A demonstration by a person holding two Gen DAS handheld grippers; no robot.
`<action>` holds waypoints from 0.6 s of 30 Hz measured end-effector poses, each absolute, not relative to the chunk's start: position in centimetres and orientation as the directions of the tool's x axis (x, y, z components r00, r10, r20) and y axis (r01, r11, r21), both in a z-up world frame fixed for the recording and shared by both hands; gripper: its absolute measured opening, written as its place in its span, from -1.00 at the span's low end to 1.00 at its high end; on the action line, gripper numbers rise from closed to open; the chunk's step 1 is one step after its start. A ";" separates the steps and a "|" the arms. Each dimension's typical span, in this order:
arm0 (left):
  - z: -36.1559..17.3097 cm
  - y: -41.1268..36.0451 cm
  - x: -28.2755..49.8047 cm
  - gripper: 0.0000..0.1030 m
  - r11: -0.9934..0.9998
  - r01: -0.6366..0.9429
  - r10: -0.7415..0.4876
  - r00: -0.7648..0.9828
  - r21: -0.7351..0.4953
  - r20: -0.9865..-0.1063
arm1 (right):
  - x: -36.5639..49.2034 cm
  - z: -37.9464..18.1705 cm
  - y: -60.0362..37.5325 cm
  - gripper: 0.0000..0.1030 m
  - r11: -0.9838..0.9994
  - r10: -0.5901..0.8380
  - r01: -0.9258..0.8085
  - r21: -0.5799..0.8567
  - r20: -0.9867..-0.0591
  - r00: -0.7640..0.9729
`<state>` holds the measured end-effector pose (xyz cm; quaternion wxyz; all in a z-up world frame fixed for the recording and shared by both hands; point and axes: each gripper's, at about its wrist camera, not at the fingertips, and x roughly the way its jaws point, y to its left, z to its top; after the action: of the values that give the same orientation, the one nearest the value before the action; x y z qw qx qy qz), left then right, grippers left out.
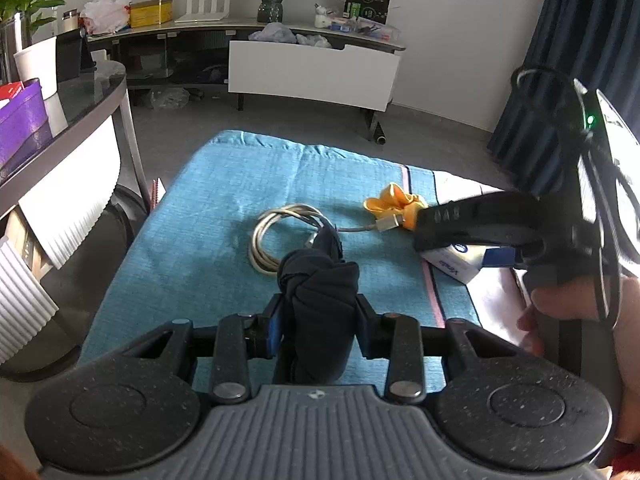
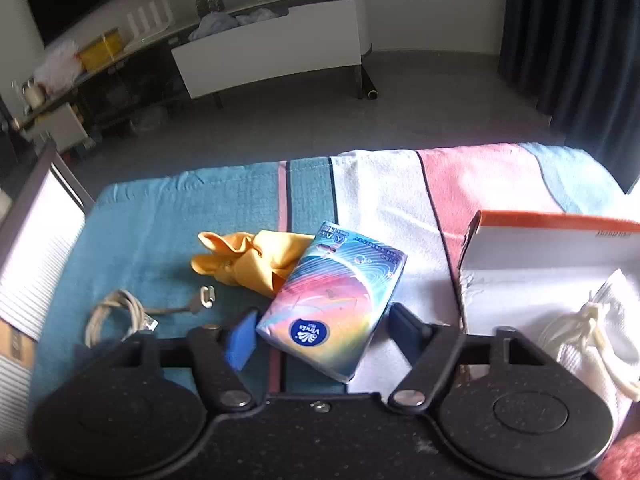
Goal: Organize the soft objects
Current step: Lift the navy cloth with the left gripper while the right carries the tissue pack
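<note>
Between the two blue pads of the left gripper (image 1: 318, 320) sits a knotted dark navy cloth (image 1: 320, 292), pinched on both sides and raised above the teal part of the striped bedspread (image 1: 192, 240). Beyond it a coiled pale cable (image 1: 276, 236) lies on the teal, with a crumpled yellow cloth (image 2: 248, 260) further toward the white stripe. The right gripper (image 2: 324, 332) stands wide apart, its jaws flanking a colourful tissue pack (image 2: 336, 300) without clearly touching it. Near the bedspread's right edge an open white box (image 2: 540, 272) holds a white drawstring pouch (image 2: 596, 328).
</note>
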<state>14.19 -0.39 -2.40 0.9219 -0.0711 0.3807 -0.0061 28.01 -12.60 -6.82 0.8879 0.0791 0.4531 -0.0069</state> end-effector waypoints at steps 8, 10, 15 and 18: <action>-1.9 -0.7 13.9 -0.28 0.989 -0.035 -0.077 0.721 -0.147 -0.689 | 24.4 -5.4 -14.7 0.36 0.984 0.124 0.014 0.175 -0.751 0.648; -1.7 -0.8 13.7 -0.28 0.989 -0.028 -0.079 0.724 -0.145 -0.685 | 23.0 -4.7 -15.2 0.35 0.982 0.150 -0.011 0.190 -0.736 0.660; -0.8 -1.5 12.9 -0.28 0.990 -0.013 -0.085 0.735 -0.139 -0.673 | 19.2 -2.3 -16.0 0.36 0.975 0.198 -0.062 0.216 -0.699 0.687; -0.1 -2.0 12.3 -0.29 0.991 -0.003 -0.086 0.741 -0.131 -0.666 | 17.0 -1.1 -16.1 0.36 0.976 0.203 -0.089 0.200 -0.679 0.705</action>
<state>12.31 -2.03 -0.13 0.9310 -0.0620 0.3591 -0.0222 16.98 -16.10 -1.14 0.9202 0.0761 0.3757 0.0793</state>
